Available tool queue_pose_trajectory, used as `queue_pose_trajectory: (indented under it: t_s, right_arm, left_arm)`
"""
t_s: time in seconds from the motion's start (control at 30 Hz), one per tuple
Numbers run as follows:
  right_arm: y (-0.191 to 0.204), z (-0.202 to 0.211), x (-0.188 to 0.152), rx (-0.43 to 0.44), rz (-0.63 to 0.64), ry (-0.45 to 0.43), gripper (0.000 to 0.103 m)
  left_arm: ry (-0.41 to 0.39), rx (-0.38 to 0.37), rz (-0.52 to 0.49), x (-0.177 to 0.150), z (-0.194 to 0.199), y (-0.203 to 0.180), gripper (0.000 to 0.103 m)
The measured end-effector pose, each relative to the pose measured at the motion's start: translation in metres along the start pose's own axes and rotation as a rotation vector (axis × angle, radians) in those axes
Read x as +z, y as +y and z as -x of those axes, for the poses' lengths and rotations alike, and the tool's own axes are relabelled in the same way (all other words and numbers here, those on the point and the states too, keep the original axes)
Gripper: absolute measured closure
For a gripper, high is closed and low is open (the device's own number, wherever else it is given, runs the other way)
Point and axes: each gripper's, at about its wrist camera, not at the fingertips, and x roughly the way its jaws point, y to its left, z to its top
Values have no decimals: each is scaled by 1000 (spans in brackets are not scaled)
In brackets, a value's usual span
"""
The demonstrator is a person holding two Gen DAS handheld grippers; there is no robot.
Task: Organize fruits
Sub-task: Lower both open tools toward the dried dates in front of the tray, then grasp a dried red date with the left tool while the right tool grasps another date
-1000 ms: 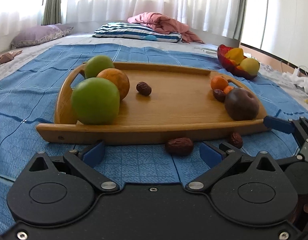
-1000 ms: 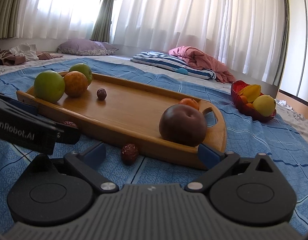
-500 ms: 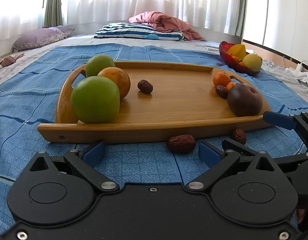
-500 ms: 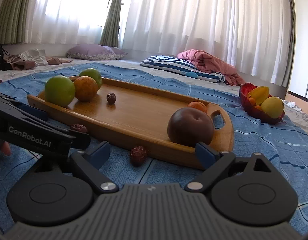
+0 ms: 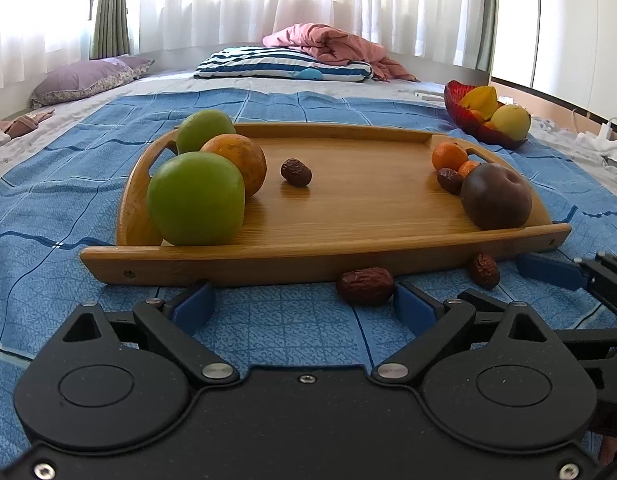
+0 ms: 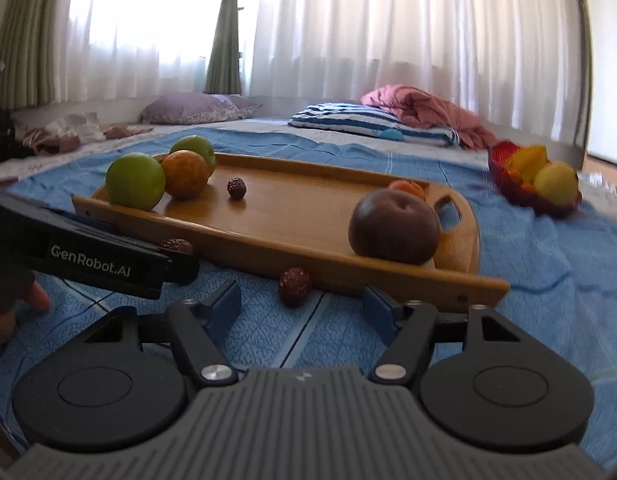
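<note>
Two dried dates lie on the blue quilt just off the near rim of the wooden tray [image 5: 244,268], and they look like the step in hand. In the left wrist view the larger date [image 5: 365,285] sits low and right of centre, just beside the inner face of the right-hand blue pad, while the left gripper [image 5: 304,304] stands wide open with nothing between its pads. The smaller date [image 5: 484,271] lies further right in that frame, near the tip of the other tool. In the right wrist view the same smaller date [image 6: 295,286] sits centre-low, just ahead of the right gripper [image 6: 302,308], whose jaws are also spread and empty.

The tray already carries green apples, an orange, a date, tangerines and a dark round fruit [image 5: 495,196]; a red bowl [image 5: 456,102] of fruit sits at the upper right.

To do this well, I judge each gripper should centre its date between the pads before closing. The left one needs shifting toward the frame's right, since its date is off-centre. Come in low so the pads skim the quilt without snagging the fabric. Close gently, as wrinkled dates are small and may squirt out. The two tools are close together, so move one at a time.
</note>
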Motion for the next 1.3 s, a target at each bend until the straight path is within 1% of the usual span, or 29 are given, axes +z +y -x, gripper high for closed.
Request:
queue_pose_trajectory:
  t_s: [0.1, 0.17, 0.27, 0.4, 0.63, 0.77, 0.87, 0.93, 1.1, 1.13, 1.3]
  right_arm:
    - [-9, 2, -2, 4, -92, -3, 34]
    - [-12, 3, -1, -5, -121, -2, 37]
    - [-7, 3, -1, -35, -95, 3, 39]
    - [4, 1, 5, -54, -43, 16, 43]
    - [2, -5, 10, -89, -93, 42, 52]
    - [7, -6, 12, -107, -88, 47, 57]
    - [10, -9, 13, -116, -84, 50, 58]
    - [12, -10, 13, -120, -82, 49, 59]
    - [13, -10, 11, -127, -85, 46, 60]
    - [14, -10, 11, -129, -86, 46, 60]
    - [17, -11, 11, -140, -81, 47, 63]
  left_arm:
    - [0, 2, -1, 0, 0, 0, 10]
    - [0, 4, -6, -1, 0, -1, 10]
    - [-2, 9, -12, -2, 0, -2, 10]
    - [-6, 19, -10, -2, 0, -2, 13]
    - [-10, 25, -6, -3, 0, -2, 13]
    - [-14, 30, 0, -4, 1, -1, 16]
    - [-15, 33, 6, -4, 2, 0, 18]
    - [-16, 34, 5, -5, 3, 0, 20]
    - [-23, 19, -16, -7, 6, -3, 35]
    - [-25, 18, -22, -7, 7, -5, 36]
    - [-28, 4, -30, -7, 10, -11, 52]
